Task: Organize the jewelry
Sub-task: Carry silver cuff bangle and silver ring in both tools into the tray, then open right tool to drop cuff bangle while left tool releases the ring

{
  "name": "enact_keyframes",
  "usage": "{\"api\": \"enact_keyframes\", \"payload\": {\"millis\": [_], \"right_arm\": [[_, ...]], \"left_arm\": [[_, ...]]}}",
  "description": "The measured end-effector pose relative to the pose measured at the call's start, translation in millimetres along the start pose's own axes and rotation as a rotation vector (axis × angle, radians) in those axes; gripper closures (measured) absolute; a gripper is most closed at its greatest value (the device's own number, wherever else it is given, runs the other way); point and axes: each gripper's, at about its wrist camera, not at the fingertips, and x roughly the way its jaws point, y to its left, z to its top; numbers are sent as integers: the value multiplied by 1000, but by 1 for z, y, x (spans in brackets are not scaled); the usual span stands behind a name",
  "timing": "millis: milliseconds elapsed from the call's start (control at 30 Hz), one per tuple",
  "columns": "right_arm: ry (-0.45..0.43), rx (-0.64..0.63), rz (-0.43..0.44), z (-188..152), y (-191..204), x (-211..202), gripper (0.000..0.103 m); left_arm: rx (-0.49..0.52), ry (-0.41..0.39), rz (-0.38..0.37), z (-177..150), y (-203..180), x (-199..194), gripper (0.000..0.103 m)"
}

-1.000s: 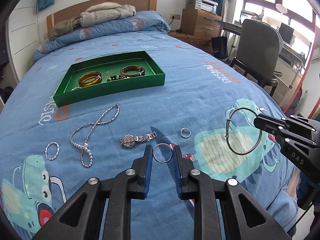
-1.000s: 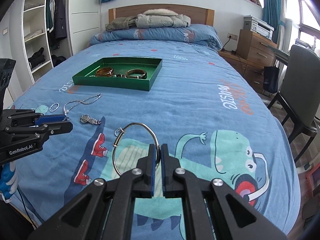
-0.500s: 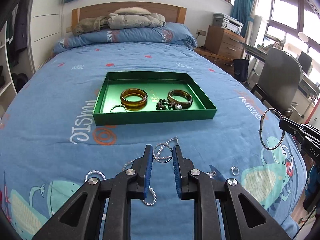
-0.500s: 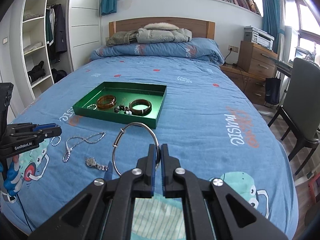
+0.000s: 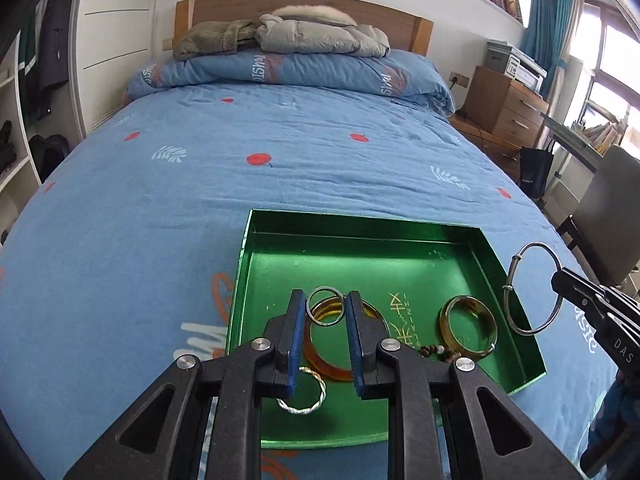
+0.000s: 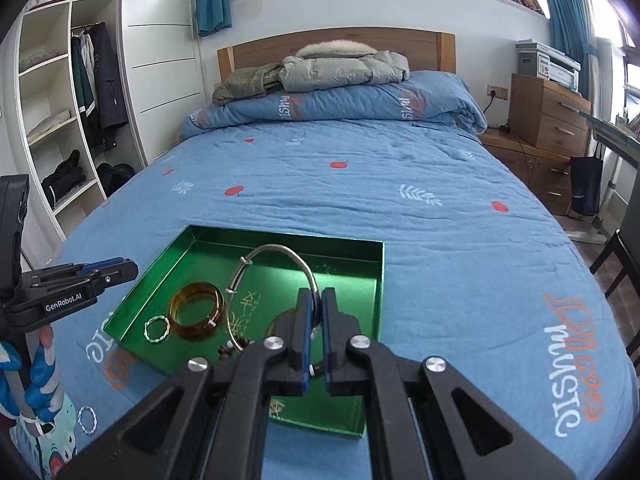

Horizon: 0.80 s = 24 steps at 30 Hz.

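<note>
Green metal tray (image 5: 256, 236) sits on the blue bedspread (image 5: 280, 152) with both our grippers over it. Our left gripper (image 5: 325, 312) is clamped on a small silver ring (image 5: 325, 311), held above the tray's near left part. Our right gripper (image 6: 316, 312) is pinched tight on a large wire bangle (image 6: 276, 249), hanging over the tray's right half.

Already in the tray: an amber bangle (image 6: 196, 312), a twisted silver ring (image 6: 157, 330), a second brownish bangle (image 5: 468, 328) and a few dark beads (image 5: 436, 350).

Both carried pieces are over the tray but not yet set down; we judge the releases come next. One twisted ring (image 6: 87, 420) lies on the bedspread short of the tray. Whether more jewelry is out there, these views do not show. We judge the job past halfway.
</note>
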Motion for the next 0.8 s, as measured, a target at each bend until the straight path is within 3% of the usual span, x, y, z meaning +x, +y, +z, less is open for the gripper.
{"api": "enact_keyframes", "payload": {"millis": [300,667,800], "right_arm": [[183,86,6,1,-8,105,99],[314,66,-66,-1,-19,132,97],[313,84,-67,-2,-26,120,95]], "left_arm": [[-62,143,73,10,5,80,83],[-114,232,92,9,12,94,82],[-144,222,49,8,20,85,61]]}}
